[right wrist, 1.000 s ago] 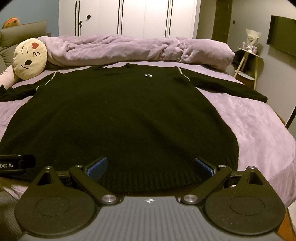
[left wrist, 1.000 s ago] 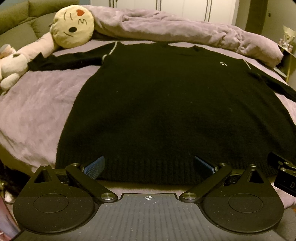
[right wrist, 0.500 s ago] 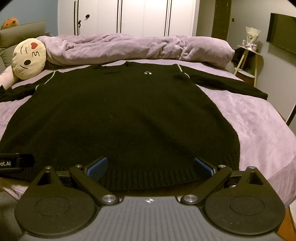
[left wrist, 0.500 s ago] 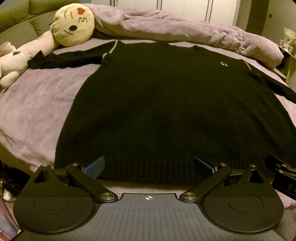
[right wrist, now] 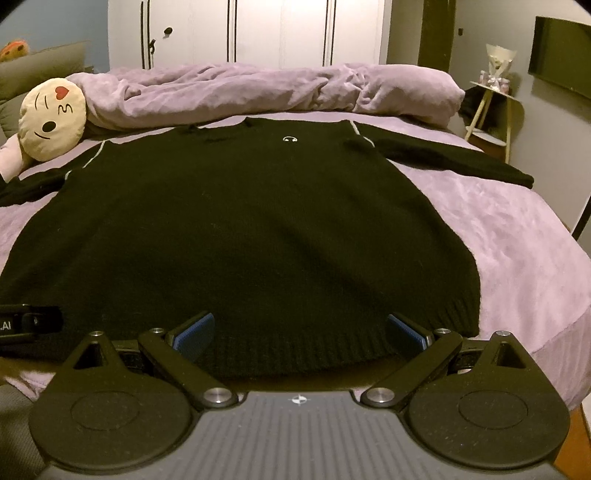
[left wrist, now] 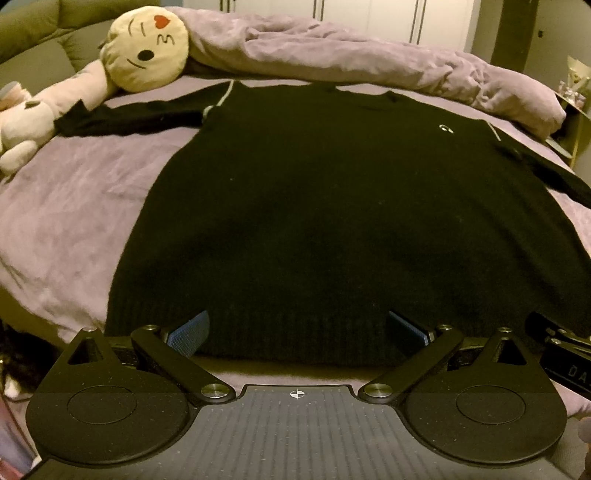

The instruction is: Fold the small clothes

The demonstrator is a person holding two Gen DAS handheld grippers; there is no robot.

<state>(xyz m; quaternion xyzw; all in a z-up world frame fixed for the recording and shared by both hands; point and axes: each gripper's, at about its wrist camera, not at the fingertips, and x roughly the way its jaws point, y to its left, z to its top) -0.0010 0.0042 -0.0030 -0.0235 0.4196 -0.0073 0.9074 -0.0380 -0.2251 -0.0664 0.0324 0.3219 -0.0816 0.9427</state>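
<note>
A black knit sweater [left wrist: 332,206] lies flat on the purple bed, front up, sleeves spread to both sides, ribbed hem nearest me. It also shows in the right wrist view [right wrist: 251,229] with a small white logo on the chest. My left gripper [left wrist: 297,328] is open and empty, just above the hem near its left part. My right gripper [right wrist: 300,332] is open and empty over the hem's right part. Each gripper's body shows at the edge of the other's view.
A rumpled purple duvet [right wrist: 266,88] lies along the far side of the bed. A round yellow emoji cushion [left wrist: 146,48] and a pink plush toy [left wrist: 22,125] sit at the far left. A small side table [right wrist: 493,110] stands at the right. White wardrobe doors [right wrist: 258,33] stand behind.
Both grippers have edged slightly forward and lower toward the sweater's hem. The jaws have stayed open. The sweater has not moved.
</note>
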